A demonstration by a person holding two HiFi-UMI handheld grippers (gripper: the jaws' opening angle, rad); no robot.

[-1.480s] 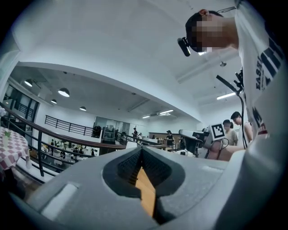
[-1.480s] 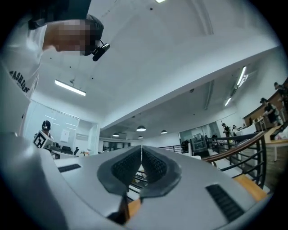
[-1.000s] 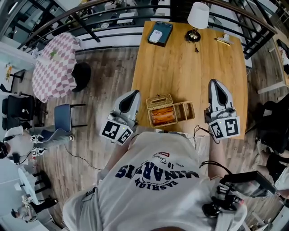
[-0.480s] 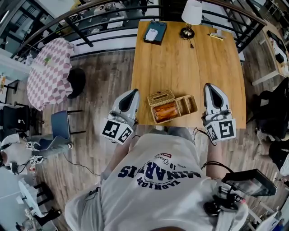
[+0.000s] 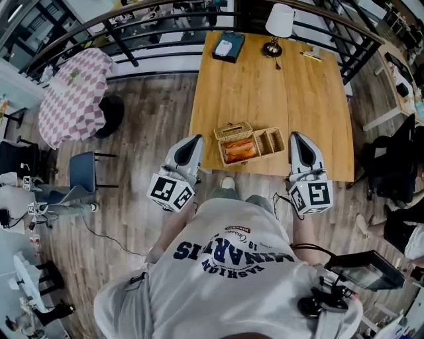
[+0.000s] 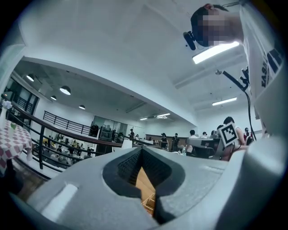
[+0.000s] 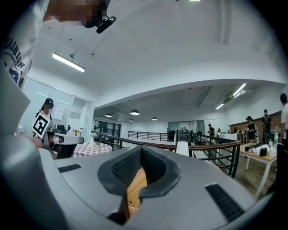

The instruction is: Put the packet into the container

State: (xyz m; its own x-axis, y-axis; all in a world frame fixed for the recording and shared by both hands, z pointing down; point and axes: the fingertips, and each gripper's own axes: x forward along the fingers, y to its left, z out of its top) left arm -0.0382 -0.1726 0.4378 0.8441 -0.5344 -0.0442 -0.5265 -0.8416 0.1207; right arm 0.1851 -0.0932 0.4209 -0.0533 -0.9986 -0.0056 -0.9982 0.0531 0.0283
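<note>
Both my grippers are pressed shut on nothing, left gripper [image 5: 193,142] and right gripper [image 5: 296,138], either side of the basket [image 5: 275,141] near the table [image 5: 265,86] edge. The orange packet [image 5: 240,149] sits inside the basket's left section.

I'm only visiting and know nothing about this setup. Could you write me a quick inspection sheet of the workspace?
Surface: wooden table.
Job's things: orange packet lies inside the wicker container.
Clutter: lamp and dark tray at the far edge.
Grippers: left gripper and right gripper flank the container, fingers together, nothing held.
Cables: thin cable across the floor.
Surroundings: checked table, blue chair, railing.
</note>
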